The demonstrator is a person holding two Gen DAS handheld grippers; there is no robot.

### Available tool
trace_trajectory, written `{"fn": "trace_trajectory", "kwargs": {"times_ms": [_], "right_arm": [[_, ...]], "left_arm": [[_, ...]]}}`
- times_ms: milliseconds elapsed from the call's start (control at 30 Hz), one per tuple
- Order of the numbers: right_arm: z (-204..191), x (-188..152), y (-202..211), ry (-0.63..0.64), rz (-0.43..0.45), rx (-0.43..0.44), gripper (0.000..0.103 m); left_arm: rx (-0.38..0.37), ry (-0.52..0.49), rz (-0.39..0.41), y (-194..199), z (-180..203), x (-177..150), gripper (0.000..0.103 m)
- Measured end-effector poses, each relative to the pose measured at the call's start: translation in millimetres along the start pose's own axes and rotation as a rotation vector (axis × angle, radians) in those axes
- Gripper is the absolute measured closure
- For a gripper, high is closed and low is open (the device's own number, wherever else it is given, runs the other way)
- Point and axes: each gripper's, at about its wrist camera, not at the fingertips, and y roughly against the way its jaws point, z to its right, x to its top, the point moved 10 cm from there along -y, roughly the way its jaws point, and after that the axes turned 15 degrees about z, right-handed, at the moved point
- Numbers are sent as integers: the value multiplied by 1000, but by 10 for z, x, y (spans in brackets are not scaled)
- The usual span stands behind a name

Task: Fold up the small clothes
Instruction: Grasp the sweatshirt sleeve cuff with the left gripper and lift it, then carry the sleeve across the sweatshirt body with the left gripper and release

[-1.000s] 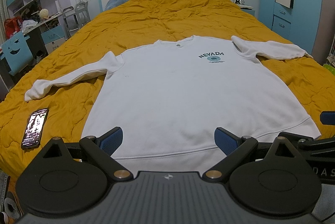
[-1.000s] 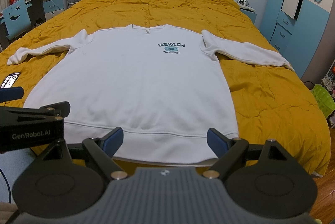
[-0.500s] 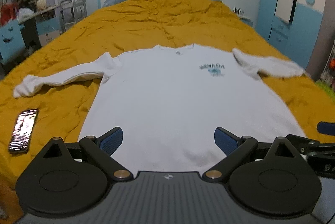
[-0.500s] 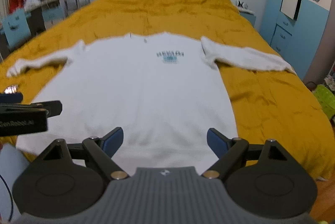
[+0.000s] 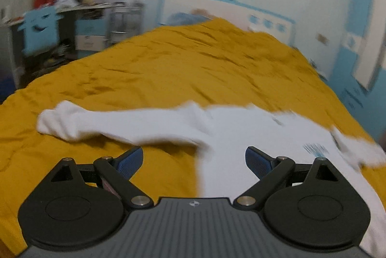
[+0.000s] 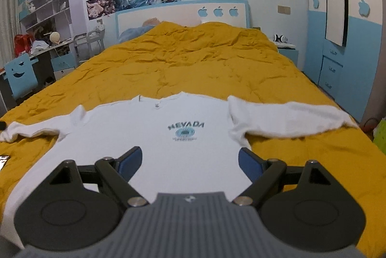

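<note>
A: Where is the white sweatshirt (image 6: pixel 154 137)?

B: Flat on the yellow quilt (image 6: pixel 193 60) of the bed, chest print up, collar toward twelve o'clock in the right wrist view. One sleeve (image 6: pixel 287 120) stretches toward three o'clock, the other toward nine.

A: And the right tool (image 6: pixel 190 160)?

B: Released, its blue pads spread wide with nothing between them, hovering over the sweatshirt's body just below the print.

A: The left tool (image 5: pixel 194 159)?

B: Also released and empty. Its view is blurred. It sits above the spot where the nine o'clock sleeve (image 5: pixel 115 122) joins the body; the cuff lies toward ten o'clock.

A: Anything else on the quilt?

B: The corner of a phone (image 6: pixel 3 159) at nine o'clock in the right wrist view, apart from the sweatshirt.
</note>
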Motion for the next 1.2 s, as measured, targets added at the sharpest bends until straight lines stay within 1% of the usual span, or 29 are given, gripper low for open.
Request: {"fn": "trace_trajectory", "kwargs": {"times_ms": [33,67,133,200,300,367,433,500,600,667,733,767,800,833,867,900,967,1033,1100,1200], "right_arm": [[-4,26,-96,-12,-6,10,20],[-14,56,-190,-25,-8,21,20],[-48,89,-361,-38,-7,40,20],[-110,107,-523,-44,-15,54,20],[-174,85,-772,-60,-35,66,21],[-213,67,-924,-66,-45,60,21],[-257,37,-1070,-61,-57,52,21],[-301,-2,-1190,-53,-74,51,21],[-378,-76,-1338,-24,-106,55,21],[-414,-123,-1410,-16,-122,53,21],[-450,-162,-1466,-17,-135,57,21],[-463,-184,-1487,-13,-138,58,21],[-477,-201,-1513,-8,-139,60,21],[-485,-213,-1527,-8,-139,63,21],[-478,-226,-1527,-12,-140,65,21],[-481,-231,-1539,-19,-140,66,21],[-466,-240,-1544,-31,-139,70,21],[-415,-239,-1550,-28,-138,63,21],[-323,-239,-1565,-10,-146,38,21],[-176,-241,-1582,-5,-170,19,22]], "left_arm": [[45,29,2,-104,-243,65,0],[88,79,7,-222,-520,134,0],[114,170,21,-401,-948,251,0],[149,226,18,-603,-1347,325,0],[240,273,-11,-894,-1943,325,0],[318,299,-32,-1046,-2305,253,0],[389,348,-58,-1177,-2635,136,0],[426,371,-87,-1307,-2844,-18,0],[477,394,-118,-1444,-3037,-219,0],[482,410,-117,-1500,-3064,-301,0],[459,407,-86,-1514,-3033,-288,2],[447,410,-78,-1535,-3014,-277,22],[432,410,-87,-1551,-2979,-284,48],[436,401,-105,-1571,-2962,-294,55],[435,391,-116,-1594,-2944,-296,67],[432,380,-115,-1589,-2912,-273,83],[427,391,-91,-1540,-2836,-162,87],[402,371,-35,-1430,-2659,91,88],[349,329,24,-1281,-2357,420,89],[260,259,97,-1059,-1739,937,89]]}}
